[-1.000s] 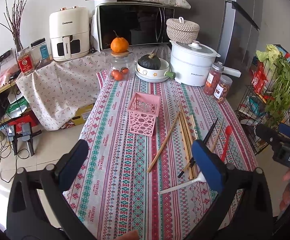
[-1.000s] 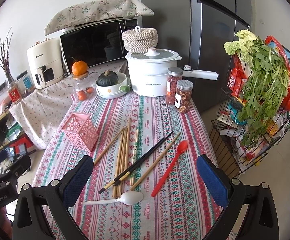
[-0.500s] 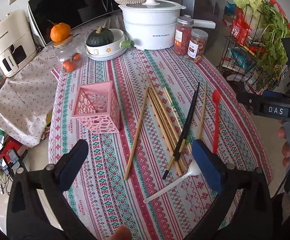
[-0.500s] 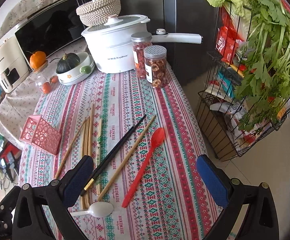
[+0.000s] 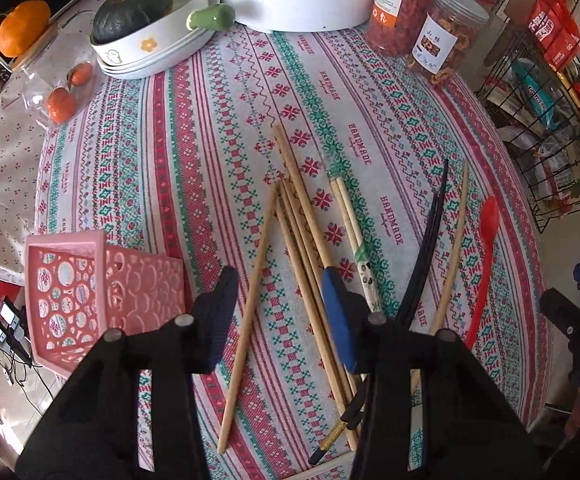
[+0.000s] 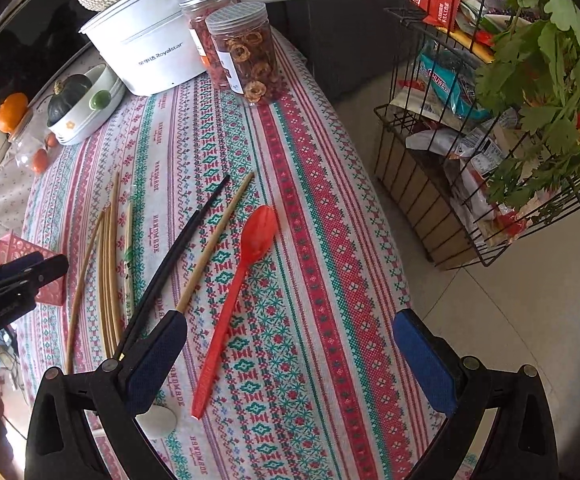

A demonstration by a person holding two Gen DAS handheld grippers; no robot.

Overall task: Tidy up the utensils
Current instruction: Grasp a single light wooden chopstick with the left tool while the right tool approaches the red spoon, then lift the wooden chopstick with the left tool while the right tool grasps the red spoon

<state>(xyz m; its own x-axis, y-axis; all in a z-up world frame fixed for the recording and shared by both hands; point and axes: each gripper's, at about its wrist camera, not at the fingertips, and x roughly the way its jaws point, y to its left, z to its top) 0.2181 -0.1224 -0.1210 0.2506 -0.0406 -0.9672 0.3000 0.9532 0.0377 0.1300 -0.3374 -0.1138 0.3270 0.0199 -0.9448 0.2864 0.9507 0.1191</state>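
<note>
Hovering over the bench, my left tool has just been closing, jaws half-narrowed around wooden chopsticks without pinching them; my right tool gapes wide above one red spoon. Two black chopsticks lie between, one pink basket stands left, two jars behind.

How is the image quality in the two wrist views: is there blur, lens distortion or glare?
Left wrist view: strong fisheye bending of the striped tablecloth, dark corners, chopsticks sharp. Right wrist view: the same curved edges, red spoon sharp, bright daylight on the floor, no heavy glare.
</note>
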